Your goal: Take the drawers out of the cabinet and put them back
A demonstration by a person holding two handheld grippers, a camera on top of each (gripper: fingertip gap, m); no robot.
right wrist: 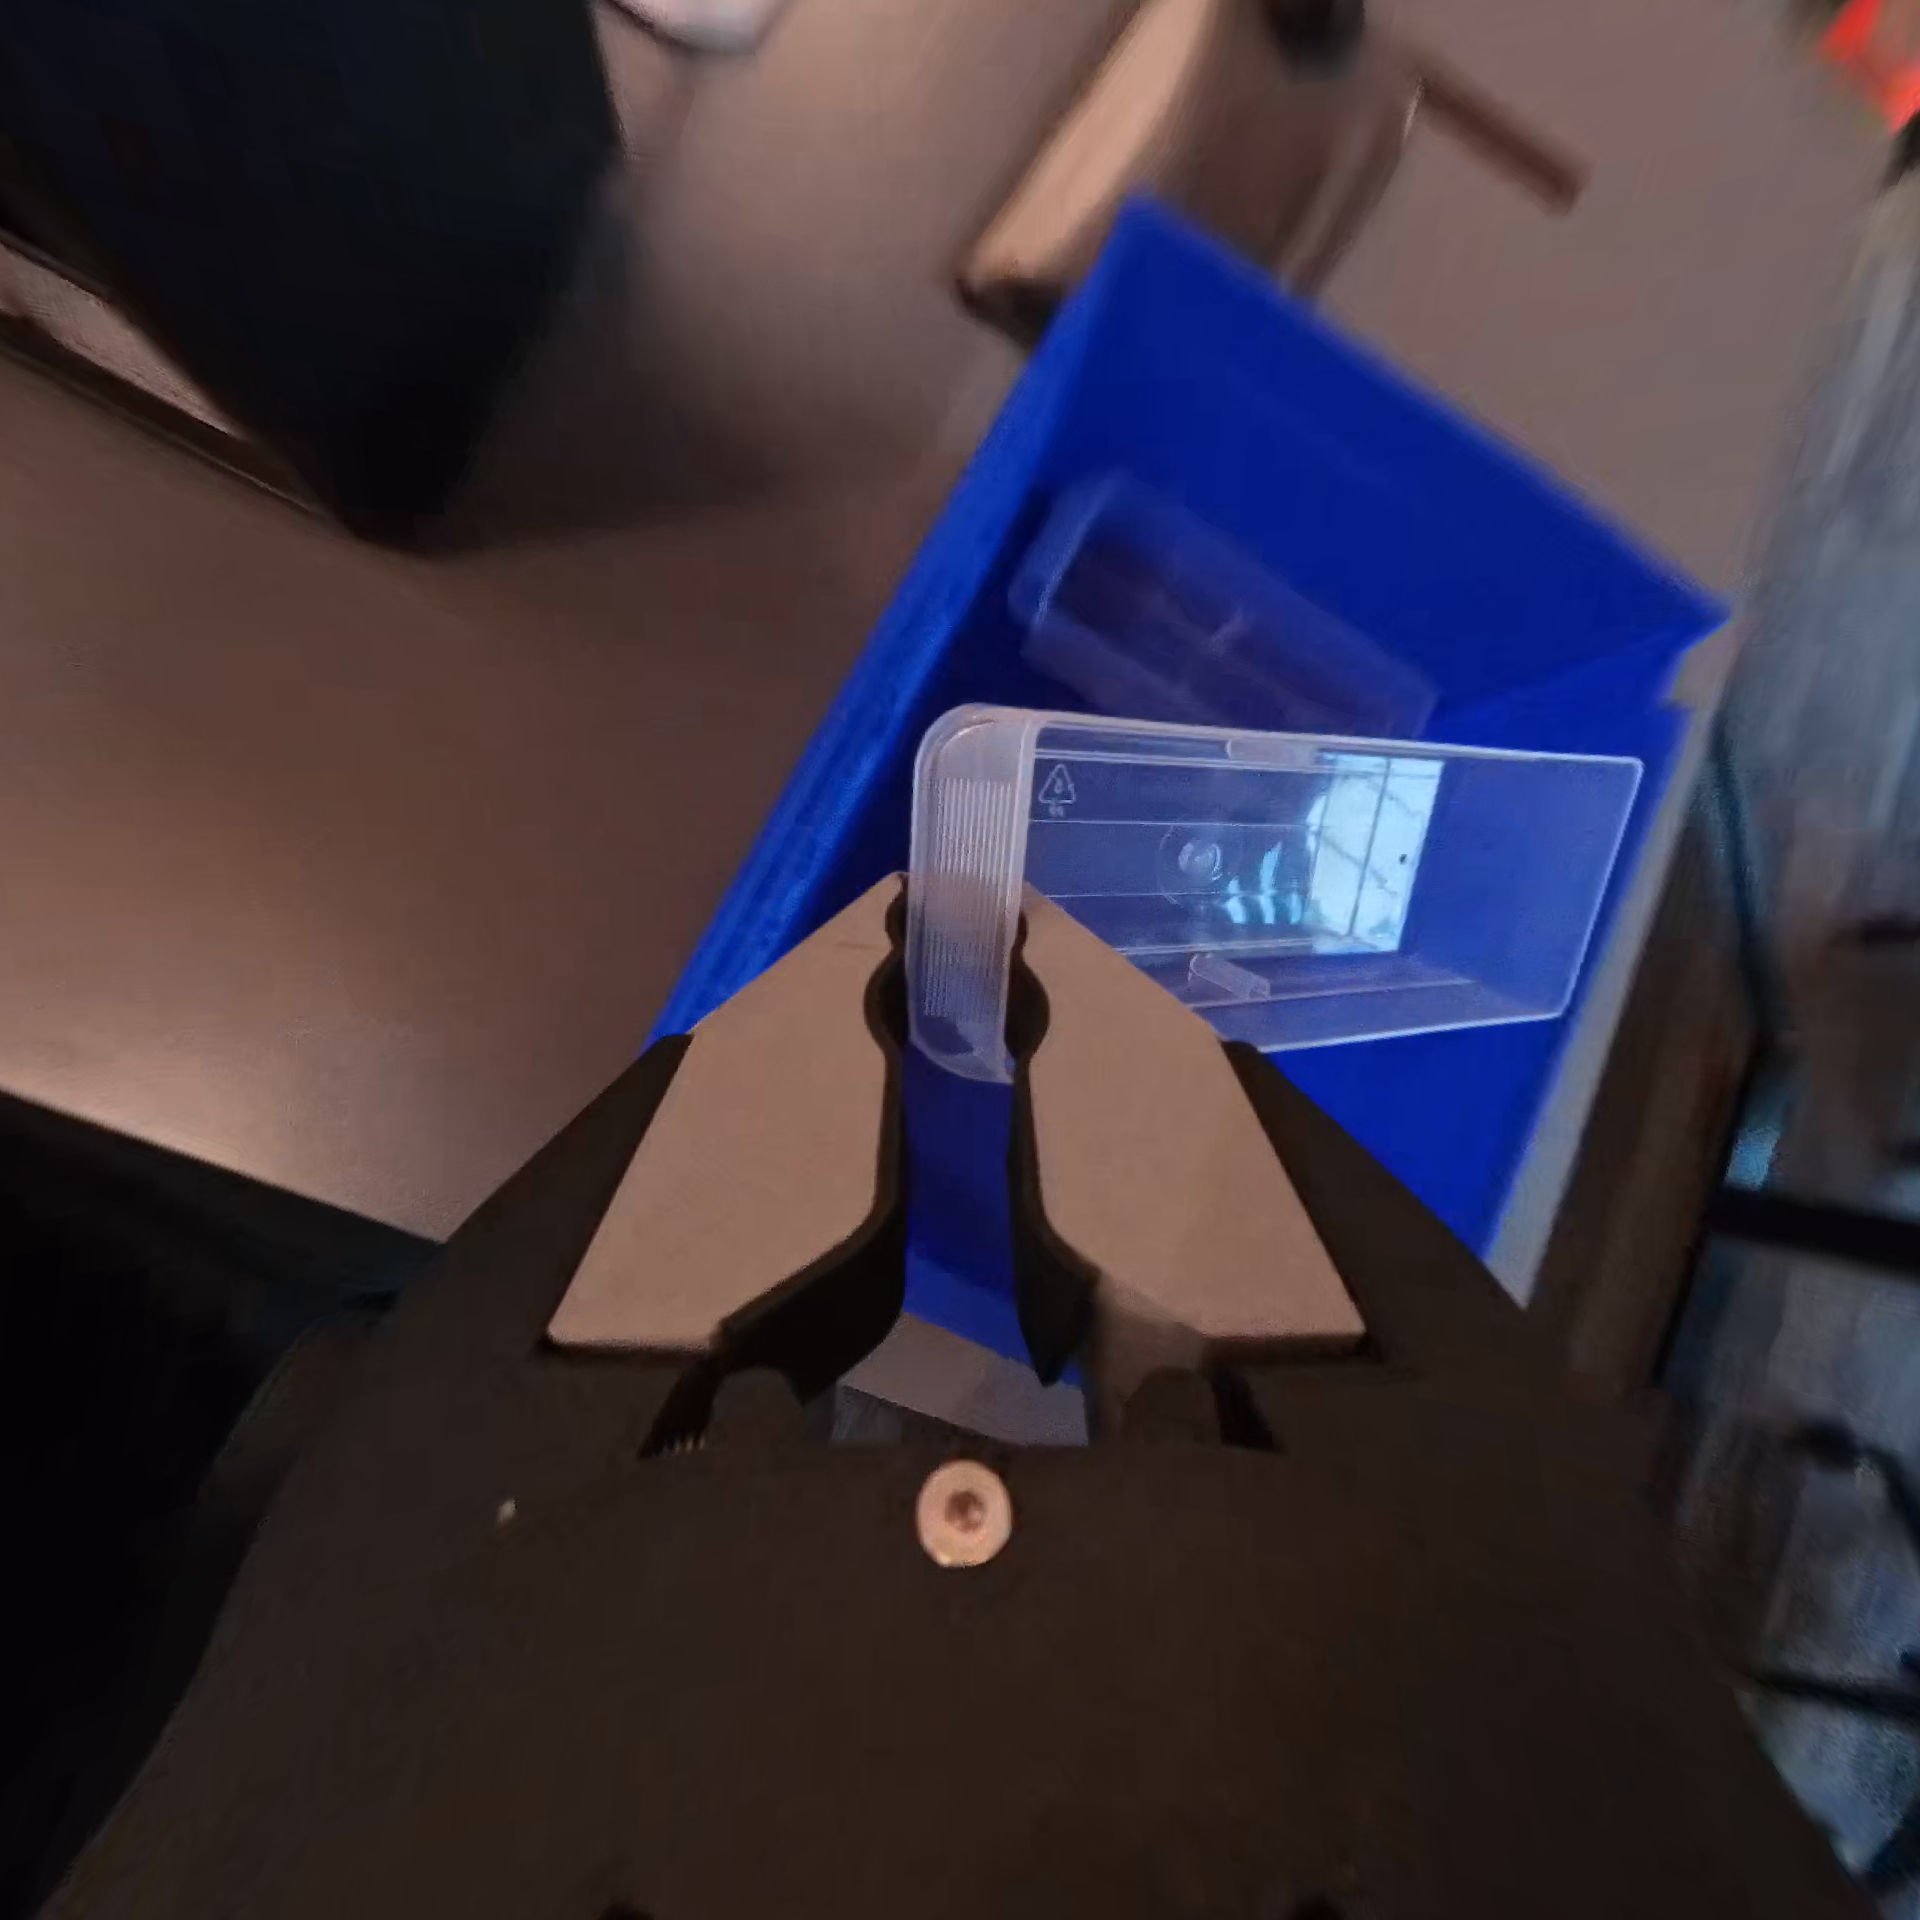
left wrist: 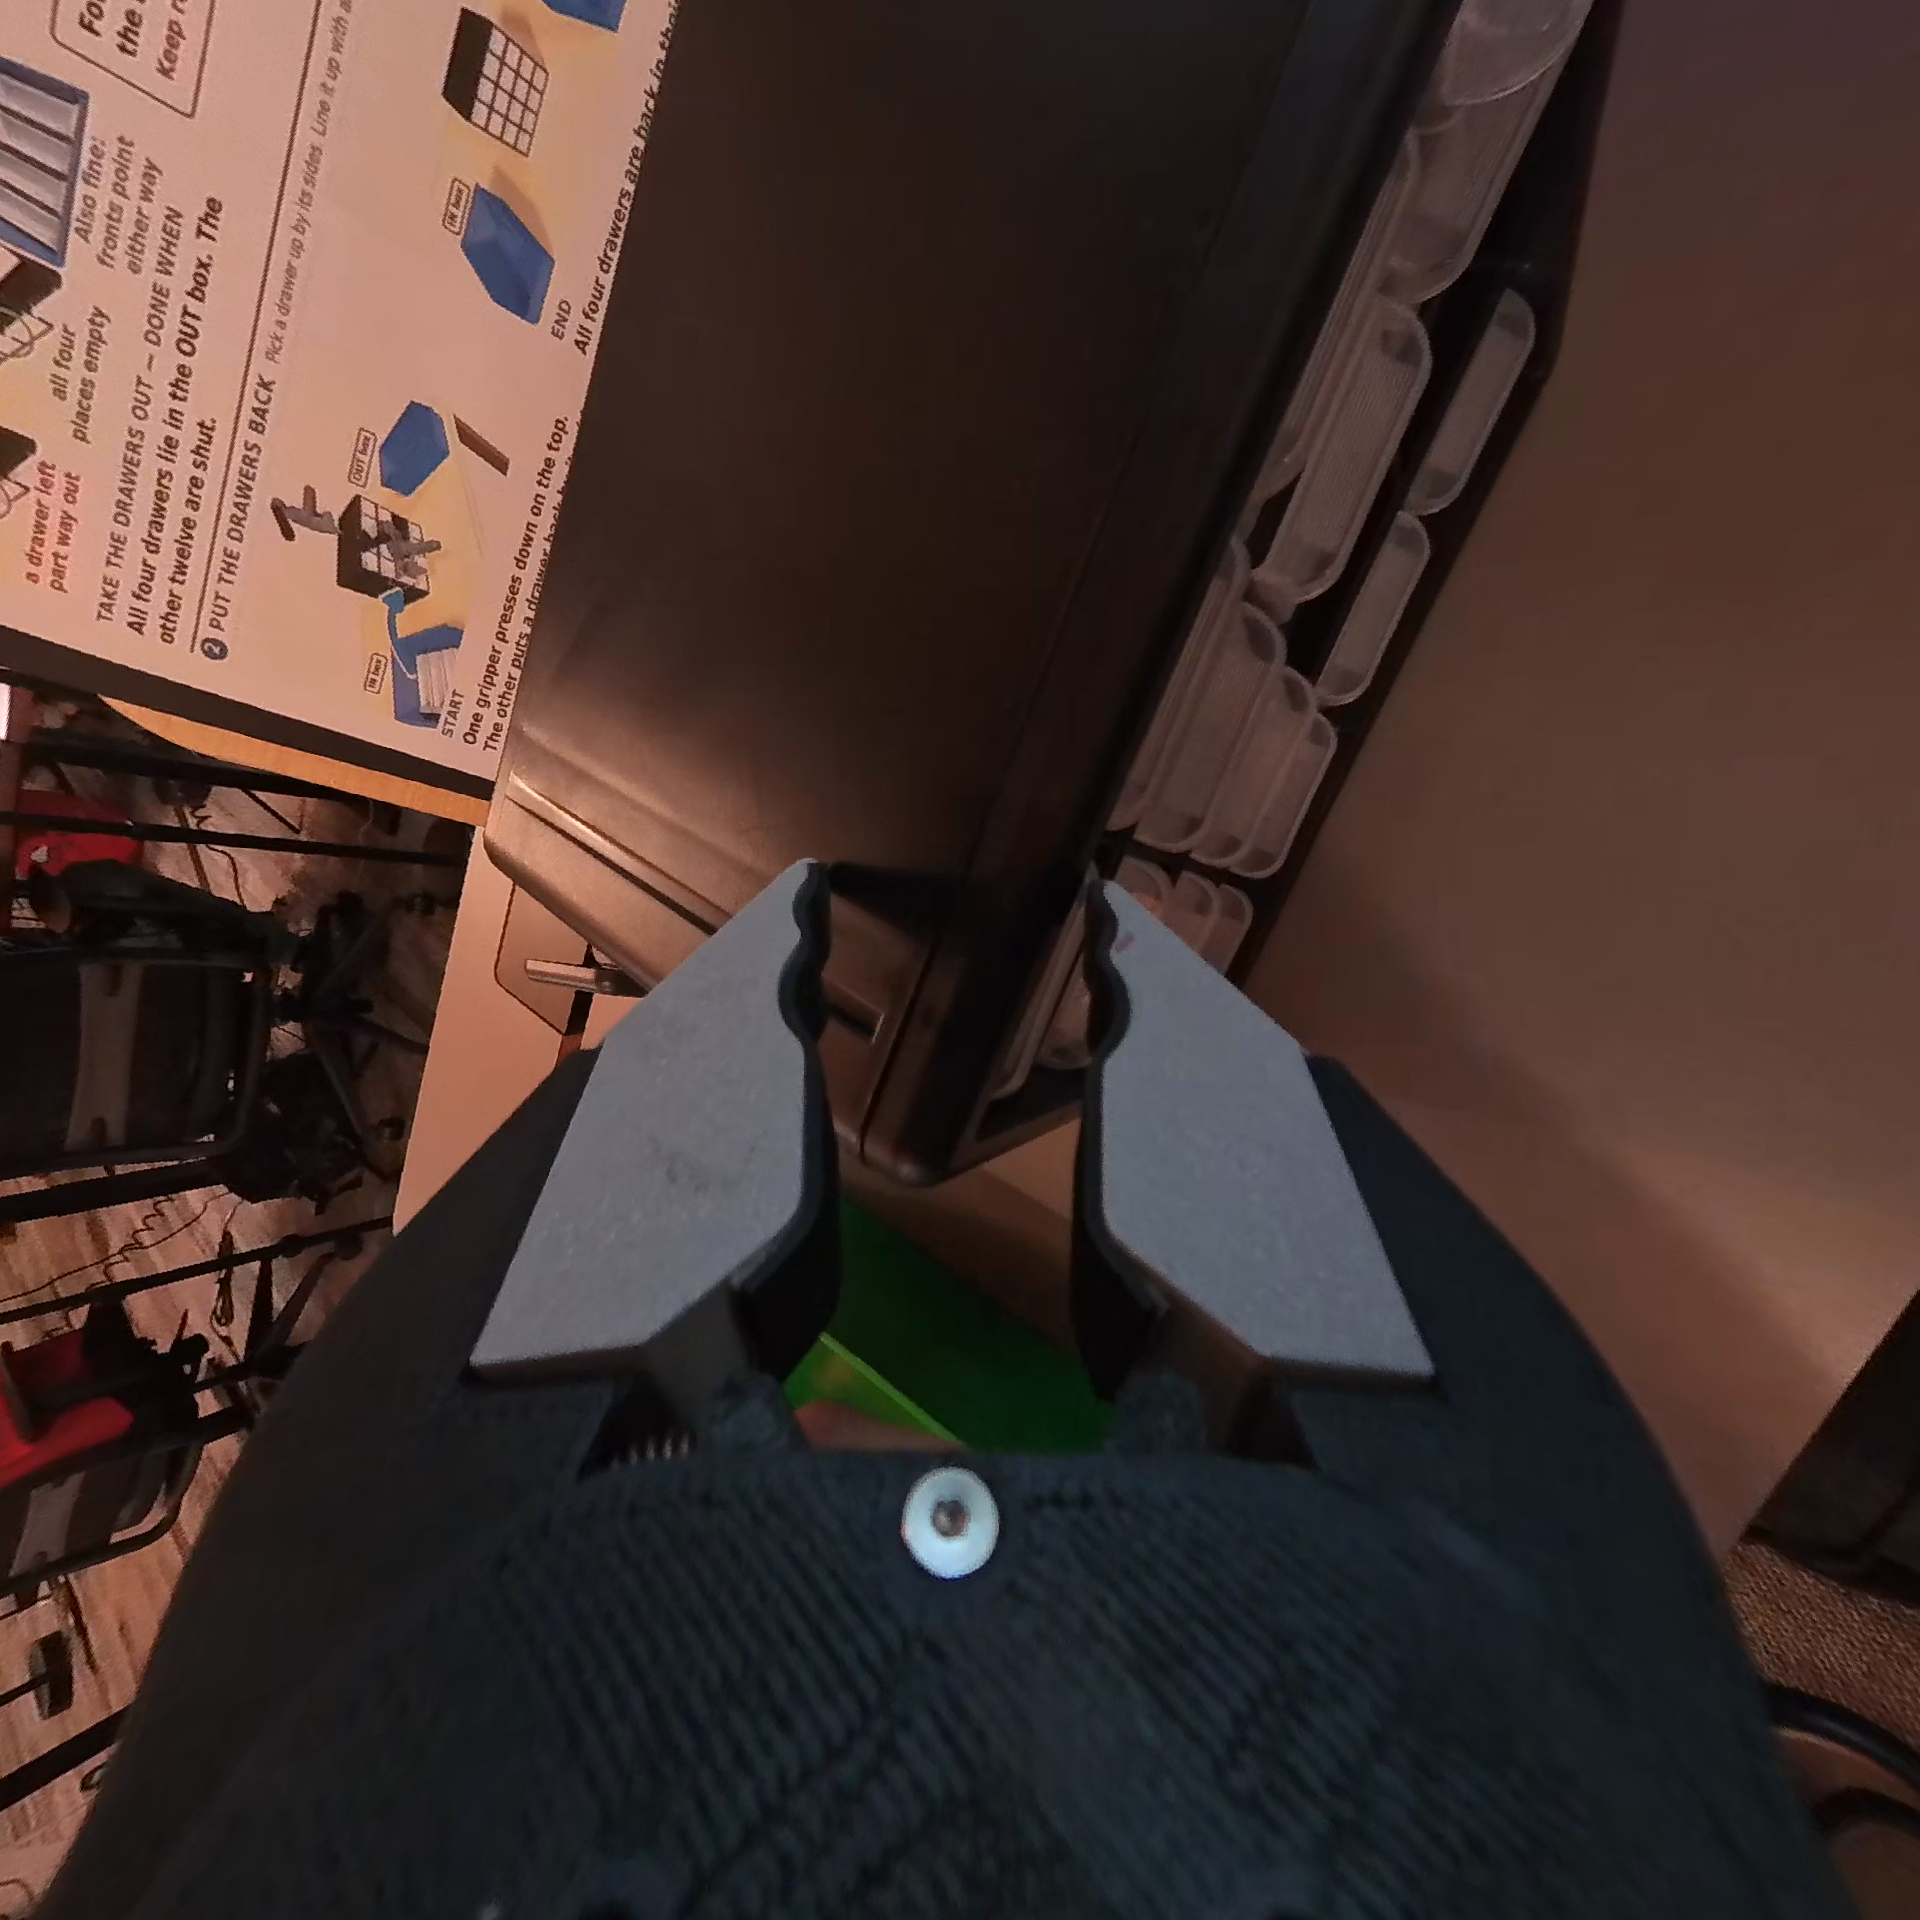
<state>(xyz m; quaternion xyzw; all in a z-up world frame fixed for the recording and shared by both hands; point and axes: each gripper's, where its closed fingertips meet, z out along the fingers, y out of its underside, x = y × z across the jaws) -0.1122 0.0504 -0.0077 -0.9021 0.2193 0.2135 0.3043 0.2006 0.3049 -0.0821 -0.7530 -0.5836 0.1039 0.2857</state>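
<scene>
The black drawer cabinet (left wrist: 914, 436) fills the middle of the left wrist view, with its clear drawers (left wrist: 1340, 457) showing along its right face. My left gripper (left wrist: 951, 935) is open and empty, its fingertips close to the cabinet's near corner. My right gripper (right wrist: 961, 940) is shut on the ribbed front handle of a clear plastic drawer (right wrist: 1247, 873) and holds it over the blue box (right wrist: 1382, 499). Another clear drawer (right wrist: 1205, 613) lies in that box, blurred.
A printed instruction sheet (left wrist: 270, 343) lies on the beige table (left wrist: 1662, 727) left of the cabinet. A green object (left wrist: 935, 1361) shows below my left fingers. Dark stands and a chair (left wrist: 156, 1039) are beyond the table's left edge.
</scene>
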